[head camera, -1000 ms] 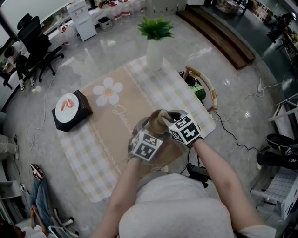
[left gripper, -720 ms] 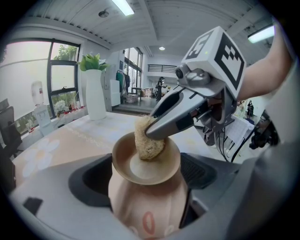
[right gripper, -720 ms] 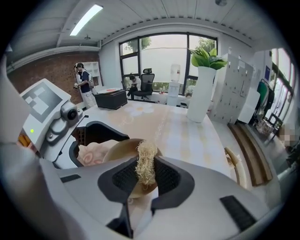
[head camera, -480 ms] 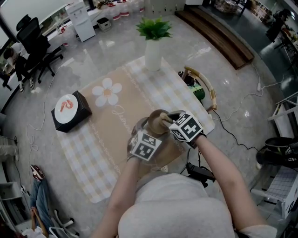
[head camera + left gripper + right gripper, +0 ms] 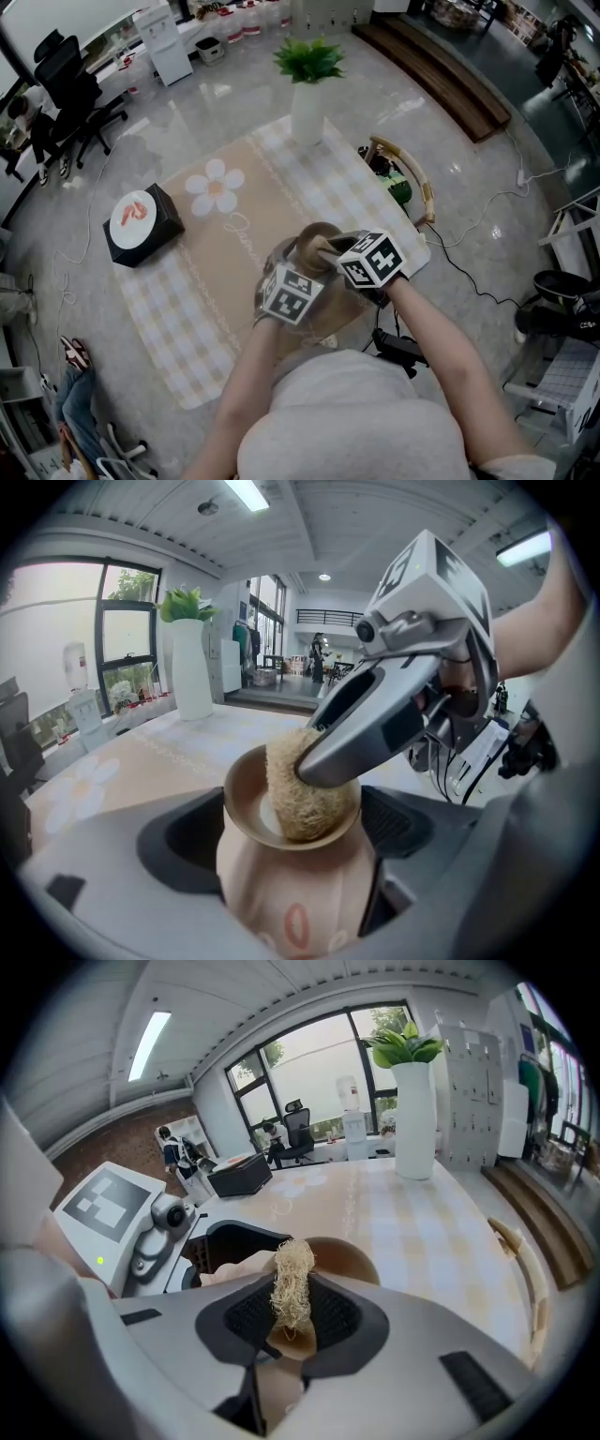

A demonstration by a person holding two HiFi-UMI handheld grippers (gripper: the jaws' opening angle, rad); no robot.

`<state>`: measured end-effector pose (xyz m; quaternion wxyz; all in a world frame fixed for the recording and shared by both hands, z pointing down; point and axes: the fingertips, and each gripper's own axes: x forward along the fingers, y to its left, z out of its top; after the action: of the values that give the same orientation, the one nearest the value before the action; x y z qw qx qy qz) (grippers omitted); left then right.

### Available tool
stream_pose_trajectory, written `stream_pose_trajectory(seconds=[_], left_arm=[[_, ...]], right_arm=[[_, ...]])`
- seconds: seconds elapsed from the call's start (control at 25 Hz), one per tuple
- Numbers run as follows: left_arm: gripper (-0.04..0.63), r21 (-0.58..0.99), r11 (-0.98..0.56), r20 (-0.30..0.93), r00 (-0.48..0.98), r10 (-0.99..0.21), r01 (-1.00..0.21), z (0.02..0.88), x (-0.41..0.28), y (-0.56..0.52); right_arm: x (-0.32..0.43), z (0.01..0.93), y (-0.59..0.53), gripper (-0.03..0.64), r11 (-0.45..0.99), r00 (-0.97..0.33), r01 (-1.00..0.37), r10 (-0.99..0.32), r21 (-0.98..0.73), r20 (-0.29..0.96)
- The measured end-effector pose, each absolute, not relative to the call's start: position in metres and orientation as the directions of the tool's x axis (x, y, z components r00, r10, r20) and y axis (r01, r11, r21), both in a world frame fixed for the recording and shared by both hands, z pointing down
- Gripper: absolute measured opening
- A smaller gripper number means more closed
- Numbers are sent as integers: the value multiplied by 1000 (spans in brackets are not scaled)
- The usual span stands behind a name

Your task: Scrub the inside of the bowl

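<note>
– Where was the bowl (image 5: pixel 242 794)?

– In the left gripper (image 5: pixel 291 864). Its two jaws were clamped on the bowl's pinkish-tan outer wall, one on each side, and the mouth was tipped up toward the right gripper (image 5: pixel 291 1312). From the head view it sat over the near edge of the checked mat (image 5: pixel 234 244), just in front of the person's chest. I couldn't tell whether its base touched the mat.

– And the right gripper?

– Its jaws were closed on a loofah pad (image 5: pixel 292 1283), a pale, fibrous lump pinched between the dark pads so that it stuck out past the tips.

– Was the pad in the bowl?

– Yes. In the left gripper view the loofah pad sat inside the brown rim, pressed against the inner wall on the right side, with the right gripper's nose coming down over it from the upper right. The left half of the inside lay bare.

– What else was on the table?

– A daisy (image 5: pixel 217 185) printed on the mat. Beyond it stood a tall white vase (image 5: pixel 309 112) with a green plant (image 5: pixel 309 58). A black box (image 5: pixel 142 222) with a round white and orange top lay at the mat's left edge. A curved wooden strip (image 5: pixel 417 178) lay at the right edge. All were well apart from the grippers.
</note>
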<state>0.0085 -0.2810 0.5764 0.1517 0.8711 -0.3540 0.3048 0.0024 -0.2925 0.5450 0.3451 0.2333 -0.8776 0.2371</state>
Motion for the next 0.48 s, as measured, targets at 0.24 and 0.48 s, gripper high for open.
stream_pose_trajectory(seconds=[0.24, 0.48], left_arm=[[428, 46, -695, 639, 556, -532, -718, 577, 8, -281], [428, 42, -681, 630, 548, -550, -731, 574, 8, -282]], right_arm=[[0, 536, -299, 87, 747, -680, -601, -292, -284, 672], [14, 525, -312, 87, 704, -669, -659, -388, -264, 634]])
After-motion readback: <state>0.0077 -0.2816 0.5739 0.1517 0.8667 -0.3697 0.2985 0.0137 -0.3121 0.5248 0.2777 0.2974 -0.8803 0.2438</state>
